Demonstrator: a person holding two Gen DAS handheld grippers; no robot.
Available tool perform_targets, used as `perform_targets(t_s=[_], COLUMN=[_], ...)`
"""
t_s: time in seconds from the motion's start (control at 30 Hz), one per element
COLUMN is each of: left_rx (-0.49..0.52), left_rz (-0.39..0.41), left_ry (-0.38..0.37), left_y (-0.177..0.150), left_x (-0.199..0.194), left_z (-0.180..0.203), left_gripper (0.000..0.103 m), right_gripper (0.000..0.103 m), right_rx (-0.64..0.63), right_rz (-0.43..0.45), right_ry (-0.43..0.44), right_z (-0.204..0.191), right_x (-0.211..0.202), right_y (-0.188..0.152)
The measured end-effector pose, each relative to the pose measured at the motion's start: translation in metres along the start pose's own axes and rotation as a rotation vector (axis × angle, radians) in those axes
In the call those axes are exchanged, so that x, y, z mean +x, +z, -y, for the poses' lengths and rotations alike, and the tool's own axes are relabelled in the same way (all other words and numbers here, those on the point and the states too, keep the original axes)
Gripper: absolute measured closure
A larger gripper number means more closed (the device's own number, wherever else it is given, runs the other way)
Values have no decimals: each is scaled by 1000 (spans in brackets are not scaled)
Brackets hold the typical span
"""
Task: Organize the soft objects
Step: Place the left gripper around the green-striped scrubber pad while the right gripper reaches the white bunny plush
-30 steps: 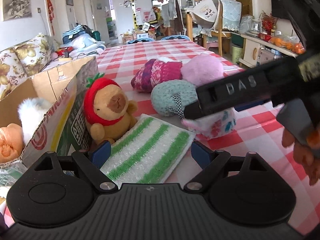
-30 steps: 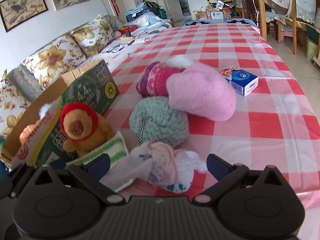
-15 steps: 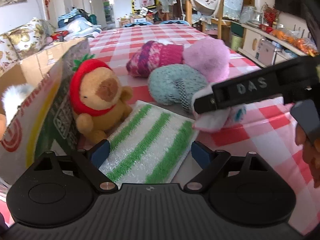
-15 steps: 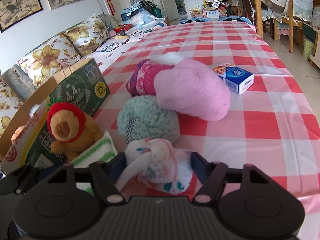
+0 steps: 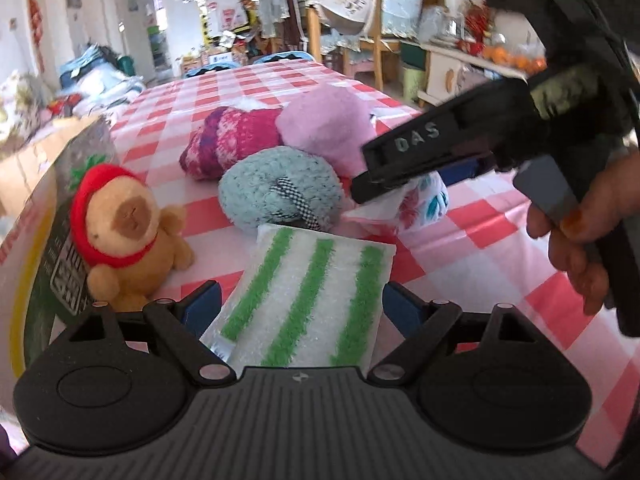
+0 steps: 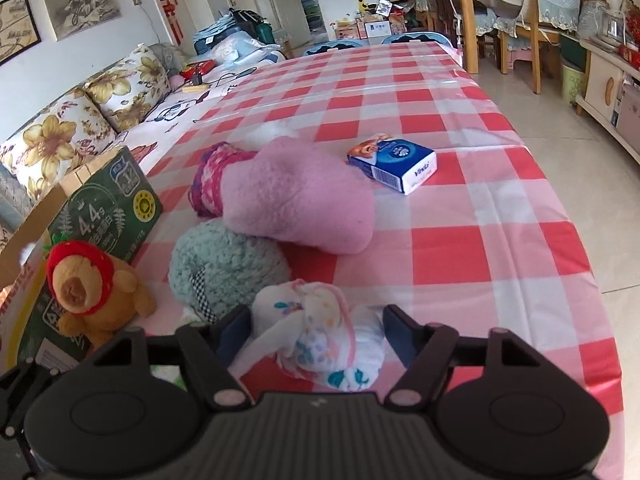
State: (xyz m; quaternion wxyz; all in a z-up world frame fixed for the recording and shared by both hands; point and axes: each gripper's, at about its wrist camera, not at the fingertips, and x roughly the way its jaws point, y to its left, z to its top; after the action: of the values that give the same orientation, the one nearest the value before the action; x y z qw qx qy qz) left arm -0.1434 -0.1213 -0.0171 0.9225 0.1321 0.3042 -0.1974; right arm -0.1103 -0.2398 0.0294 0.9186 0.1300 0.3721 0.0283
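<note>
moved: my right gripper (image 6: 318, 330) went wide, pinched in, now opening again
bundle: floral cloth bundle (image 6: 320, 340), soft, lumpy, between its fingers, on checked tablecloth (image 6: 480, 240)
left gripper (image 5: 302, 304): apart around fuzzy green-striped pad (image 5: 308, 296)

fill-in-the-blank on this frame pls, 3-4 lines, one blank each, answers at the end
1. The plush toy beside the cardboard box wears a ____ hood.
2. The white cloth between the left gripper's fingers has three ____ stripes.
3. The floral cloth bundle lies between the ____ gripper's fingers.
4. The small blue box sits on the checked tablecloth just beyond the ____ slipper.

Answers: red; green; right; pink
</note>
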Motion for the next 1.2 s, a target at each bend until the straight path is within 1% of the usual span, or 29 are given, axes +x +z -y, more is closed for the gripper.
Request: perform_targets(t_s=[0.03,0.1,0.23,0.43,0.47,0.53,0.57,0.6,0.63,0.73,0.83,1.1,1.17,1.2], left_rx=[18,50,78,68,67,66,62,59,56,50,31,-84,-121,-141], left_rz=[-9,-37,-67,-66,-65,-62,-61,-61,-60,-56,-55,-49,-44,-39], left_ry=[-3,-3,6,5,2,1,0,0,1,-2,-12,-63,-83,-95], left_y=[1,2,7,12,13,12,12,12,13,15,17,21,23,24], left_x=[4,12,30,41,41,39,41,37,36,34,23,22,19,18], left_z=[2,7,10,12,13,13,14,9,9,7,-3,-19,-22,-22], left_gripper=[0,0,0,0,0,4,5,6,8,12,15,22,28,39], right_gripper=[17,13,12,12,13,23,25,32,34,35,36,37,37,37], right_rx=[-5,-19,-28,-33,-38,-47,-49,-54,-63,-80,-107,-111,-100,-93], right_rz=[1,4,-9,-34,-39,-48,-54,-54,-54,-57,-52,-9,4,11], right_ry=[-1,10,8,3,-1,-10,-15,-24,-30,-44,-64,-74,-71,-69], right_z=[-2,-5,-7,-9,-10,-11,-11,-11,-12,-14,-17,-23,-23,-23], right_x=[0,0,4,8,8,8,8,8,7,7,5,-13,-18,-21], right_y=[0,0,0,0,0,-1,0,0,0,1,1,7,10,11])
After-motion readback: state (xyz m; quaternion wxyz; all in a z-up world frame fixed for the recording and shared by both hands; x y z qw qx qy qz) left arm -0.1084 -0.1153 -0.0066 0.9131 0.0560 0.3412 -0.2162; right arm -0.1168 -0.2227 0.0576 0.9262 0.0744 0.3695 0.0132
